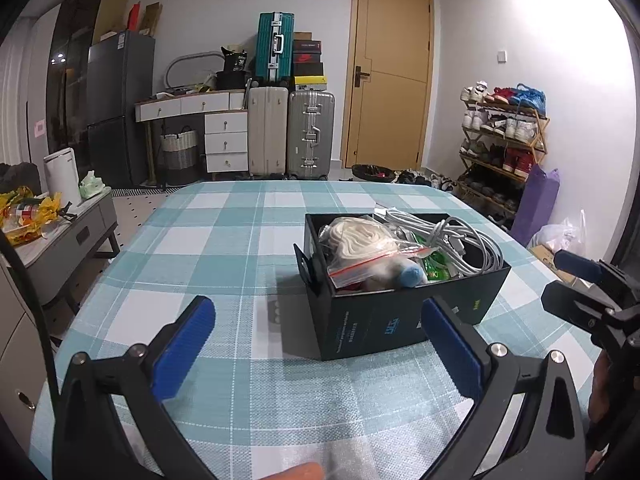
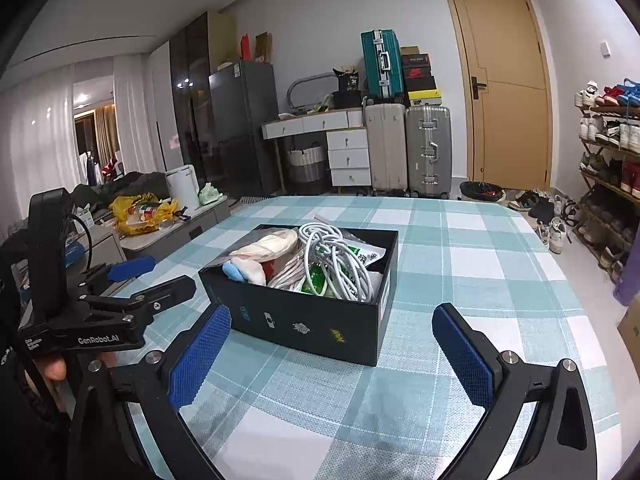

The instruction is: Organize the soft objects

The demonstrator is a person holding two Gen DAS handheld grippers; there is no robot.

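Ahead of both wide-spread grippers sits the black box.

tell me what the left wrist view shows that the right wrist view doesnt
Only the left wrist view shows the purple bag by the shoe rack and the box's side flap. Only the right wrist view shows the white curtains and the hand holding the left gripper. Both show the black box of soft items and white cable on the checked tablecloth, with both grippers open and empty.
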